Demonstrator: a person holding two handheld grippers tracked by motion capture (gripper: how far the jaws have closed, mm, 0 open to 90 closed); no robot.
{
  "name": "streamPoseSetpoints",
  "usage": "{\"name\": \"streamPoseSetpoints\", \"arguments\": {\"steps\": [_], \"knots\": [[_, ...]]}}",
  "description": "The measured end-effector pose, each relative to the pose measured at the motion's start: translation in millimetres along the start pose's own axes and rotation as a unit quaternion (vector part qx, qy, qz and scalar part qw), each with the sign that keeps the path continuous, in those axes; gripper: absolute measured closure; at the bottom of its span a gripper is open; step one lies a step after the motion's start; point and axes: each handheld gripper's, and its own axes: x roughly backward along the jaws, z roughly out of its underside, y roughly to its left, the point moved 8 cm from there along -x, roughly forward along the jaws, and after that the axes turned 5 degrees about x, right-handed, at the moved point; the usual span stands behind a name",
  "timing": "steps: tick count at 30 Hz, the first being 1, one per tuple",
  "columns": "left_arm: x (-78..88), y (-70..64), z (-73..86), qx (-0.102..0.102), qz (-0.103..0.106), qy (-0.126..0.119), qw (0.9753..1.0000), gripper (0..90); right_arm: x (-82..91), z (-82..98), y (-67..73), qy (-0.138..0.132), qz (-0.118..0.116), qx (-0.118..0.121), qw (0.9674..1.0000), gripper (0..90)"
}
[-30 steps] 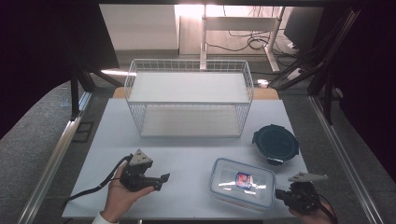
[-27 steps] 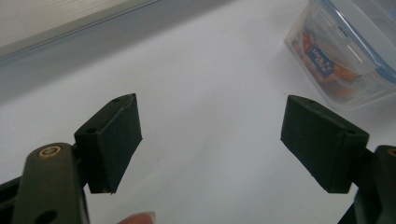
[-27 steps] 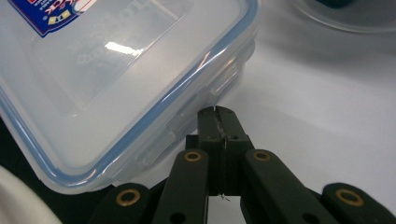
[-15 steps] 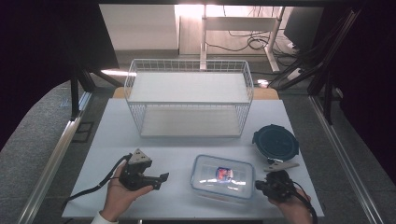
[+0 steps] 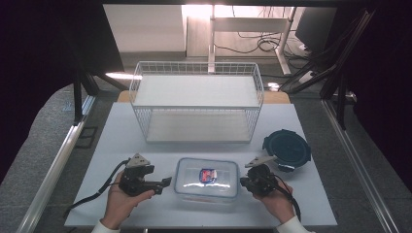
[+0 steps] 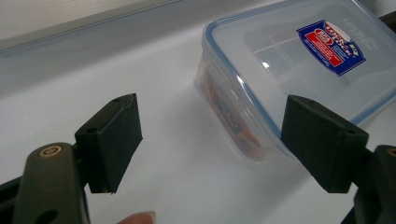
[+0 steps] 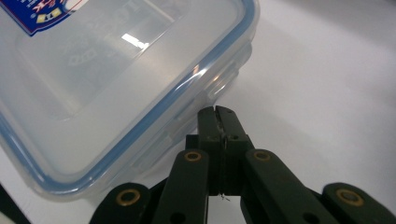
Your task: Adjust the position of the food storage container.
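A clear lidded container (image 5: 207, 177) lies mid-table between the grippers, before a wire basket (image 5: 197, 108) and near a dark round lid (image 5: 287, 148). Its blue-red label (image 6: 331, 45) is probably unreadable. Left gripper (image 5: 165, 182) gapes empty; right gripper (image 7: 217, 114) is closed against its side.

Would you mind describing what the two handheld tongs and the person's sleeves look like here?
The left tongs and the right tongs are black linkage frames with brass-coloured pivot pins. The left pads are blocky, square and matte black. Each carries a grey three-cornered plate on top and trails a black cable. White cuffs show at the wrists.
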Motion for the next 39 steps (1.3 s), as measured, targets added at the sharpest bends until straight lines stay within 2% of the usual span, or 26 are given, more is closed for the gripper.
{"name": "streamPoseSetpoints", "arguments": {"steps": [3, 6, 11, 15, 16, 17, 20, 24, 27, 29, 31, 33, 39], "knots": [[2.5, -0.4, -1.7, 0.004, 0.005, -0.005, 1.0000, 19.9, -5.1, -6.7, 4.0, 0.001, -0.007, 0.003, 1.0000, 89.2], [3.8, 1.0, -1.7, 0.003, -0.001, -0.007, 1.0000, 19.9, -7.4, -9.5, 6.1, -0.001, -0.007, 0.009, 0.9999, 89.1], [4.9, 2.2, -0.8, 0.006, -0.001, -0.007, 1.0000, 20.1, -4.4, -8.1, 4.2, -0.009, -0.004, 0.009, 0.9999, 89.2], [6.1, 1.9, -0.3, 0.007, -0.002, -0.009, 0.9999, 20.4, 14.7, -6.0, 0.0, -0.041, 0.010, 0.002, 0.9991, 89.1], [6.1, 1.9, -0.3, 0.007, -0.002, -0.009, 0.9999, 20.3, 14.7, -6.0, 0.0, -0.041, 0.010, 0.002, 0.9991, 89.1], [6.7, 1.4, -0.4, 0.008, -0.002, -0.012, 0.9999, 20.2, 21.9, -5.0, -0.8, -0.054, 0.010, 0.000, 0.9985, 89.1], [7.7, 1.4, -1.0, 0.009, -0.005, -0.017, 0.9998, 19.5, 29.6, -5.6, -1.5, -0.072, 0.006, -0.002, 0.9974, 87.7], [8.8, 1.4, -1.7, 0.012, -0.006, -0.020, 0.9997, 17.9, 36.2, -7.5, -2.5, -0.092, -0.021, -0.009, 0.9955, 73.1], [10.9, 0.1, -2.5, 0.015, 0.002, -0.023, 0.9996, 18.2, 39.0, -9.9, -5.7, -0.111, -0.026, -0.026, 0.9932, 47.3], [12.2, -0.4, -3.6, 0.017, 0.005, -0.028, 0.9994, 18.3, 40.7, -11.5, -7.7, -0.123, -0.021, -0.036, 0.9915, 37.8], [12.8, -0.6, -4.0, 0.018, 0.006, -0.030, 0.9994, 18.4, 41.0, -11.8, -8.5, -0.126, -0.020, -0.039, 0.9911, 34.2], [15.1, 0.6, -4.9, 0.011, -0.013, -0.043, 0.9989, 20.1, 42.7, -12.4, -9.7, -0.134, -0.021, -0.050, 0.9895, 27.3], [18.2, -2.7, -7.7, 0.011, -0.008, -0.050, 0.9987, 20.6, 43.4, -11.4, -10.0, -0.142, -0.016, -0.060, 0.9879, 19.8]]}}
